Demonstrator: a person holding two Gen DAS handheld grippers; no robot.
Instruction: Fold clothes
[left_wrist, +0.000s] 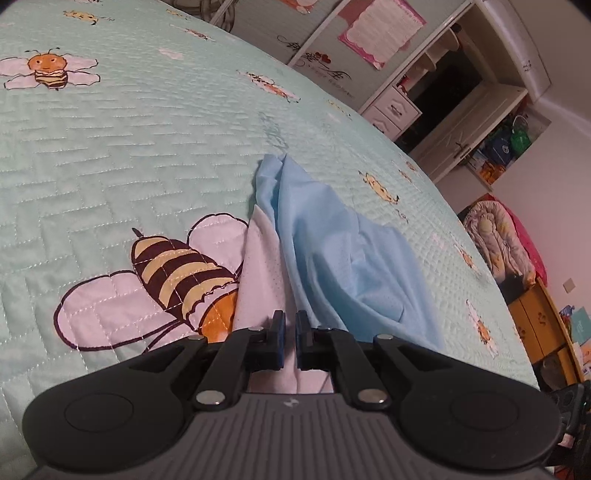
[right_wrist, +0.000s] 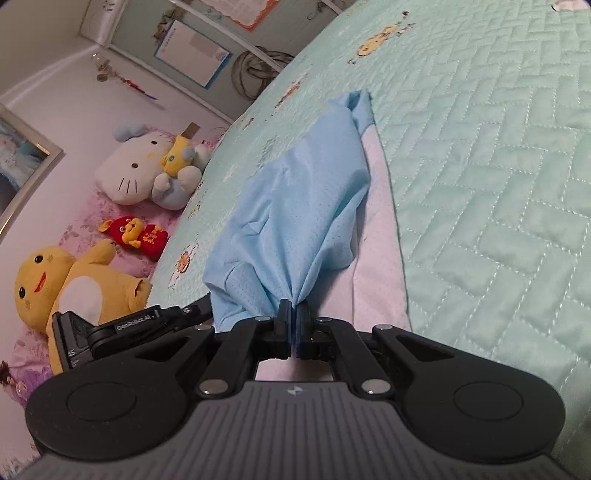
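- Your right gripper (right_wrist: 294, 317) was clamped on a bunched edge of the light blue garment (right_wrist: 295, 206), lifting it off the bed (right_wrist: 498, 184).
- Your left gripper (left_wrist: 290, 325) had its jaws slightly apart, with fabric of the garment (left_wrist: 332, 236) running between them; I could not tell whether it gripped.
- The garment trailed across the bee-patterned quilt (left_wrist: 129, 166), white panel beside blue.

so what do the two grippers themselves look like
Both the left gripper and right gripper match: black linkage arms with silver rivets, round black side discs, a grey ribbed base bearing a small white logo, and short black fingers with blue pads.
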